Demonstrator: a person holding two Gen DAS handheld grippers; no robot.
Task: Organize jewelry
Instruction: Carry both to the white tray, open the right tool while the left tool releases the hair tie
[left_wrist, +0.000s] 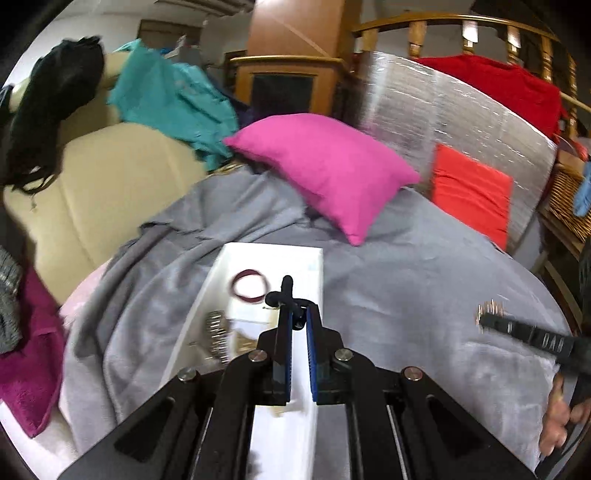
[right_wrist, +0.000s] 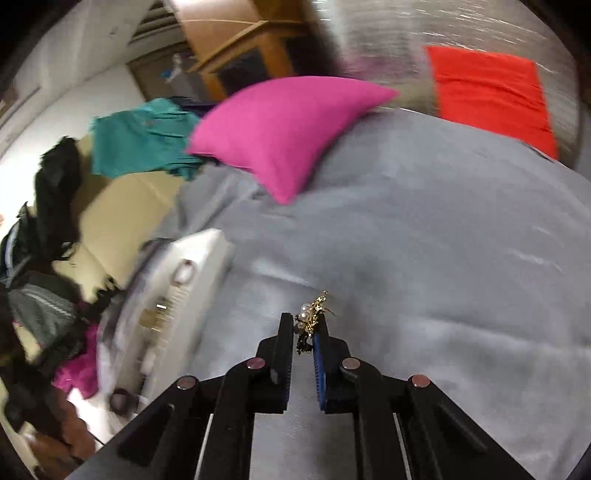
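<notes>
Both tools were closed on something. Left tool pinched a small black piece over the white organizer box, which lay on the grey blanket of the bed. Inside the box were a dark red bracelet and a silver item. Right tool gripped a gold brooch with pearls above the blanket, right of the box.

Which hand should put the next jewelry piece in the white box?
Probably right: the right gripper already pinches a gold pearl piece. The left gripper holds something black over the white box.
</notes>
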